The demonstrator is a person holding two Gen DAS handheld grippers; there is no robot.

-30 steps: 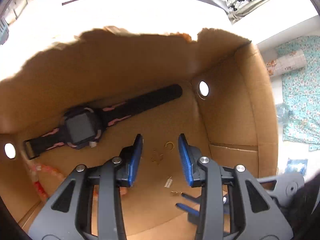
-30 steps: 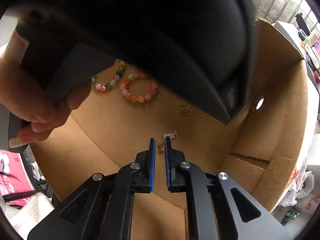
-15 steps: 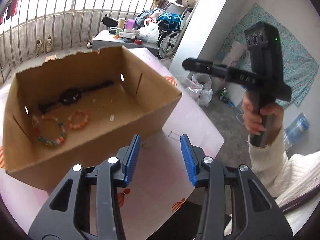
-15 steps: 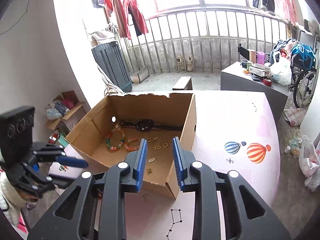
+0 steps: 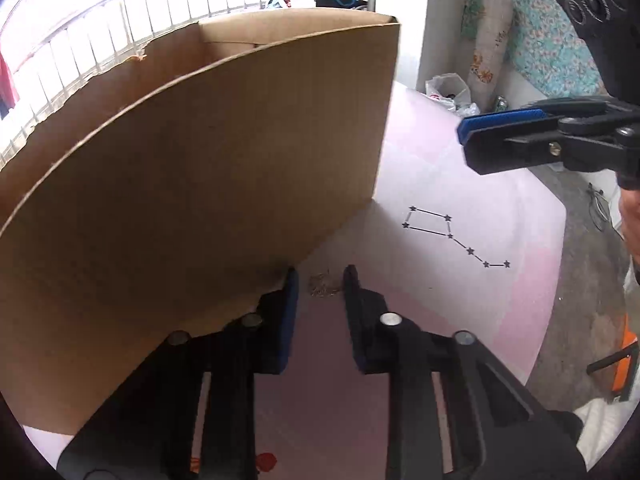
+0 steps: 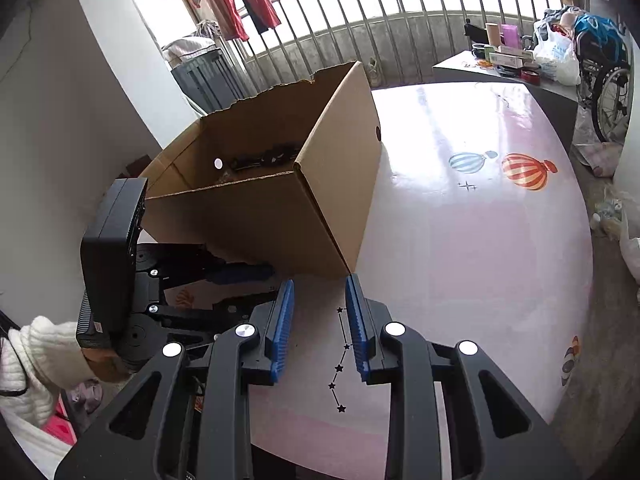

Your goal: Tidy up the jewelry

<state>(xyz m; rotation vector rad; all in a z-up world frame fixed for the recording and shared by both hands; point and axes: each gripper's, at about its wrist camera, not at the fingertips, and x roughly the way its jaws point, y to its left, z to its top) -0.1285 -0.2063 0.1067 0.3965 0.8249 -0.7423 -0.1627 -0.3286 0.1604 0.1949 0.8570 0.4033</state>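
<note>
Left gripper [image 5: 318, 276]: jaws apart, low over the pink tabletop [image 5: 460, 300], just outside the cardboard box [image 5: 200, 184]. Small chain [image 5: 323, 285]: heaped on the tabletop at the box's foot, directly ahead between the left tips; no clear long axis. Right gripper [image 6: 319, 294]: jaws apart, empty, farther from the chain, near the box's corner. Watch [image 6: 266, 157]: inside the box.
</note>
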